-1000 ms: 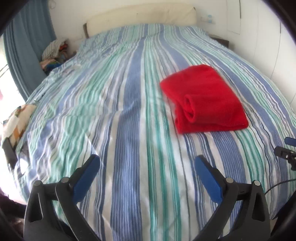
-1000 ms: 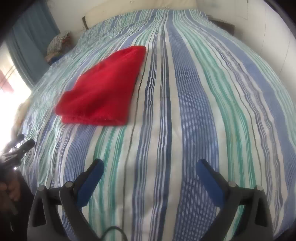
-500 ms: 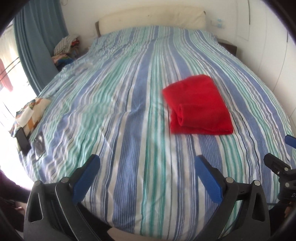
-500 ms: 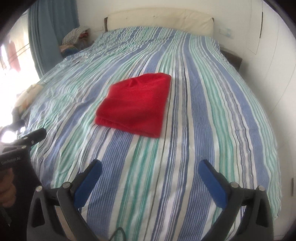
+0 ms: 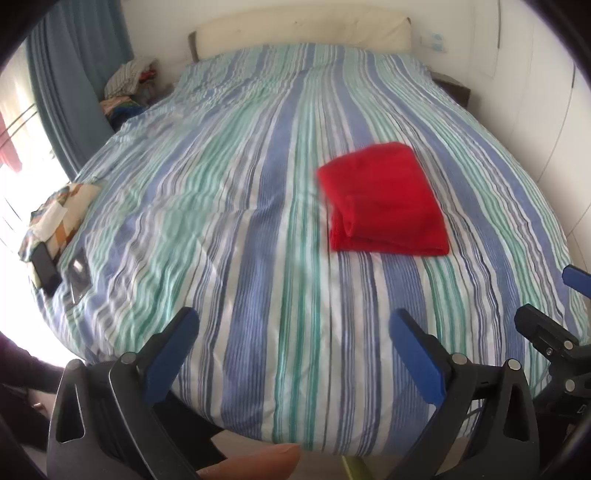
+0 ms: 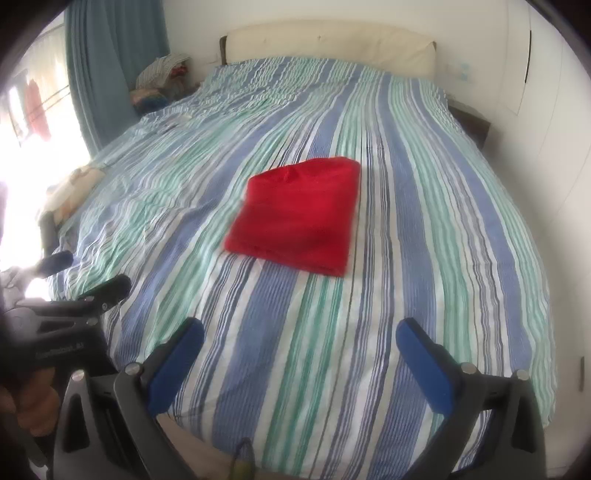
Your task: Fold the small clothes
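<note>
A folded red garment (image 5: 384,201) lies flat on the striped bedspread (image 5: 236,206), well apart from the left gripper (image 5: 293,330), whose blue-padded jaws stand wide apart with nothing between them, over the near edge of the bedspread. The right gripper (image 5: 554,332) shows just right of it. Far left of the garment, a patterned cloth (image 5: 55,218) and a dark phone (image 5: 45,264) rest at the bedspread's left edge. Beyond the garment a cream headboard (image 5: 303,27) stands.
</note>
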The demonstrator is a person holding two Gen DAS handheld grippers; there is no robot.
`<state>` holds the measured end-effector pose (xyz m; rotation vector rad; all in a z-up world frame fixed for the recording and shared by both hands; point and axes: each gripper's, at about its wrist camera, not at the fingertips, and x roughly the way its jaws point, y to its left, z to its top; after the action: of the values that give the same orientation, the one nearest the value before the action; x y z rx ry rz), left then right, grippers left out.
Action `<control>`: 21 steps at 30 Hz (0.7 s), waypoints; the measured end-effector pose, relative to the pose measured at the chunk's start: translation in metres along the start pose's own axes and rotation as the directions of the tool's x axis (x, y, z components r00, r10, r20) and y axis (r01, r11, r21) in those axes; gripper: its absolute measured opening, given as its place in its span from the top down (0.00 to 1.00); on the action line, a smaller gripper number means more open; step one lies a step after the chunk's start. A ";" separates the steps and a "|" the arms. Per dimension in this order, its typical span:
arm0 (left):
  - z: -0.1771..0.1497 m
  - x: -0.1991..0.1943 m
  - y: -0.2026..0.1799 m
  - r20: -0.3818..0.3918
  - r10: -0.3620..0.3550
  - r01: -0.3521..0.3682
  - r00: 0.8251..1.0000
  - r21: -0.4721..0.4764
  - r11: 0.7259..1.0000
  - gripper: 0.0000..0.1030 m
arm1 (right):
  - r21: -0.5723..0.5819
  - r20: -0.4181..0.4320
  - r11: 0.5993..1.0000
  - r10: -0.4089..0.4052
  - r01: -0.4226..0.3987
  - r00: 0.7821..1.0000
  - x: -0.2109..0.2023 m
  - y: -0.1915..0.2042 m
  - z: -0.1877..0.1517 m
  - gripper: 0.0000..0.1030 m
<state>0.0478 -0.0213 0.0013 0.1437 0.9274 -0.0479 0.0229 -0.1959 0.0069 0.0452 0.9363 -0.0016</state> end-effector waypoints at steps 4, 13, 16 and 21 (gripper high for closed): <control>0.003 -0.007 0.001 -0.001 -0.004 0.004 1.000 -0.001 1.000 0.00 | 0.028 -0.012 0.999 0.024 -0.024 1.000 -0.005 -0.001 0.002 0.01; 0.007 -0.015 0.002 -0.003 0.014 -0.014 1.000 -0.007 1.000 0.00 | -0.018 0.017 0.999 -0.034 0.034 0.999 -0.018 0.008 0.009 0.01; 0.007 -0.015 0.002 -0.009 0.009 -0.010 1.000 -0.012 1.000 0.00 | -0.038 0.020 0.998 -0.044 0.044 0.999 -0.021 0.011 0.009 0.01; 0.006 -0.018 0.002 -0.009 0.008 -0.008 1.000 -0.012 1.000 0.00 | -0.044 0.016 0.998 -0.041 0.041 0.999 -0.027 0.013 0.009 0.01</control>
<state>0.0422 -0.0206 0.0198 0.1364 0.9359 -0.0346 0.0147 -0.1836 0.0342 -0.0149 0.9214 -0.0193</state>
